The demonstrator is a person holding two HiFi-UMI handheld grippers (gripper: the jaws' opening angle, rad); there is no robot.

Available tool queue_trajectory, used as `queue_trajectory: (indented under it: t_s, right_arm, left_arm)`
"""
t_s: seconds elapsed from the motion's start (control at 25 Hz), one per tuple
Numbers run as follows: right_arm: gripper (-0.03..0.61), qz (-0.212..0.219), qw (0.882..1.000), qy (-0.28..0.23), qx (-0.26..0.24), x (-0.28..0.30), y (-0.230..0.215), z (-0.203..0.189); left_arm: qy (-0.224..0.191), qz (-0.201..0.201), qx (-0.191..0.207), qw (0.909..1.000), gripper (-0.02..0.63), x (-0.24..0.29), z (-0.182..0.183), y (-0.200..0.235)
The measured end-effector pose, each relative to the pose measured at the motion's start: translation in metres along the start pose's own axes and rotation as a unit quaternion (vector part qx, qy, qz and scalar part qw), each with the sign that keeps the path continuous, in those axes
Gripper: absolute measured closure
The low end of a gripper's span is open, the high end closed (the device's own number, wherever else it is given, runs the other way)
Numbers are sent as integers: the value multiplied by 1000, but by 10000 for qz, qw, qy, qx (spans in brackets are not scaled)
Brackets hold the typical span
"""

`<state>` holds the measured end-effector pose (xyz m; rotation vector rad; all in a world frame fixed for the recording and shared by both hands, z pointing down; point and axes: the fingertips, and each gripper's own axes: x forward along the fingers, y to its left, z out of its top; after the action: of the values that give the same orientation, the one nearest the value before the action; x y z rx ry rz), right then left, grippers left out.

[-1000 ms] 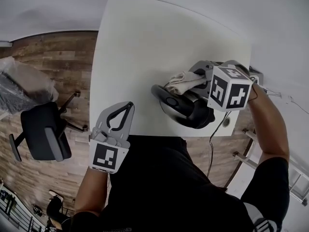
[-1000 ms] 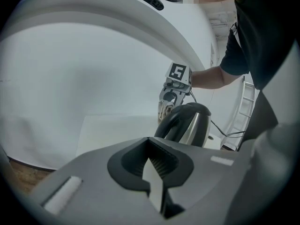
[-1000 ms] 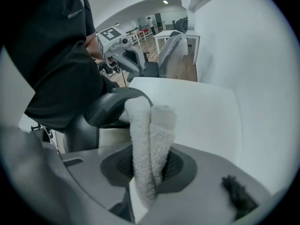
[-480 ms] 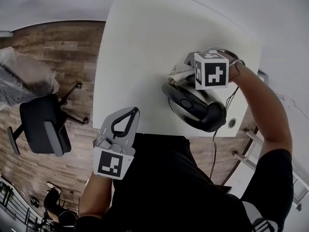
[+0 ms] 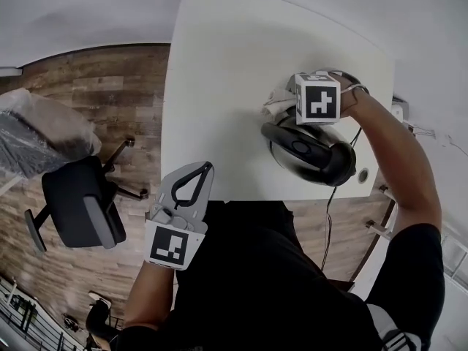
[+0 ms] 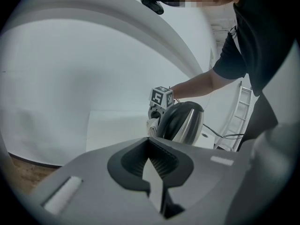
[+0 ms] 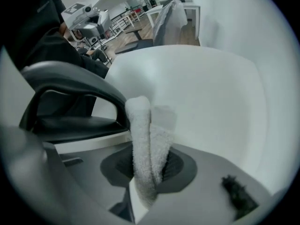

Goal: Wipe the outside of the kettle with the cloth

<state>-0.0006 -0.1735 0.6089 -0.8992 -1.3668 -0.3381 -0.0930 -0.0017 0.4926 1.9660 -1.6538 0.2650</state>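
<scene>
The right gripper point(image 7: 149, 170) is clamped on the folded white cloth point(image 7: 140, 135), held at the far side of the kettle point(image 5: 307, 152), which stands near the bench point(image 5: 219, 64) corner. The left gripper point(image 6: 153, 161), jaws together and empty, hangs at the bench's near edge. Wiping looks underway, but I cannot tell how much of the shell is done.

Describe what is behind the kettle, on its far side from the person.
The right gripper, shut on a folded white cloth, sits there above the white table. Its marker cube covers where the cloth meets the kettle, so contact cannot be confirmed.
</scene>
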Motion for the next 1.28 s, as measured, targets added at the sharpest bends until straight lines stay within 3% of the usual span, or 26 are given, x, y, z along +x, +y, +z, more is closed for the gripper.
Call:
queue_trajectory:
  t_s: [0.08,0.16,0.2,0.24,0.28,0.36,0.44,0.48,0.52,0.56,0.6,0.72,0.8,0.92,1.0,1.08,1.28]
  right_arm:
    - [488,-419,9978,-310,414,-28,-3,2]
    - [488,-963,9882,-681,977,-64,-2,-3]
    - [488,-1365,9771,-929,1345,-88,-2,-9]
    - [486,-1902,9571,-1244,1795,-117,-1,-18]
    - [486,-2537,9243,-1639,2334,-151,3,-30]
    - [486,-3624,8278,-2562,3432,-217,30,-54]
    - [486,-4178,7332,-3428,4128,-262,76,-65]
    - [486,-4318,6971,-3761,4313,-276,100,-67]
    - [486,-4409,6684,-4013,4448,-283,123,-69]
    - [486,-4463,6472,-4179,4553,-285,144,-70]
    - [486,-4486,6336,-4272,4635,-283,161,-69]
    - [486,-4519,6105,-4355,4831,-262,196,-69]
    - [486,-4616,6052,-4222,4923,-246,210,-72]
    - [486,-4522,6200,-4014,5000,-226,224,-78]
    - [486,-4447,6345,-3872,4997,-219,228,-82]
    - [486,-4465,6407,-3726,5013,-213,230,-83]
    - [486,-4469,6769,-2761,5156,-190,209,-88]
  left_arm:
    - [-6,-146,-14,9999,606,-6,3,5]
    - [-32,-334,-70,9994,606,-9,10,9]
    - [-48,-445,-48,9990,606,-10,15,11]
    - [-68,-573,36,9983,606,-9,21,13]
    - [-105,-721,157,9972,606,-6,27,14]
    - [-227,-998,324,9942,606,4,43,15]
    - [-326,-1132,406,9922,606,10,61,9]
    - [-368,-1159,477,9914,606,12,69,2]
    - [-411,-1177,549,9907,606,13,76,-5]
    - [-454,-1191,613,9899,606,12,81,-14]
    - [-494,-1197,674,9893,606,11,85,-22]
    - [-625,-1133,911,9874,606,6,94,-40]
    - [-695,-1051,1125,9856,606,0,94,-53]
    - [-680,-894,1380,9840,606,-11,82,-71]
    - [-602,-715,1368,9862,607,-17,77,-74]
    - [-579,-607,1401,9866,606,-25,82,-78]
    - [-574,-622,2135,9733,607,-14,113,-77]
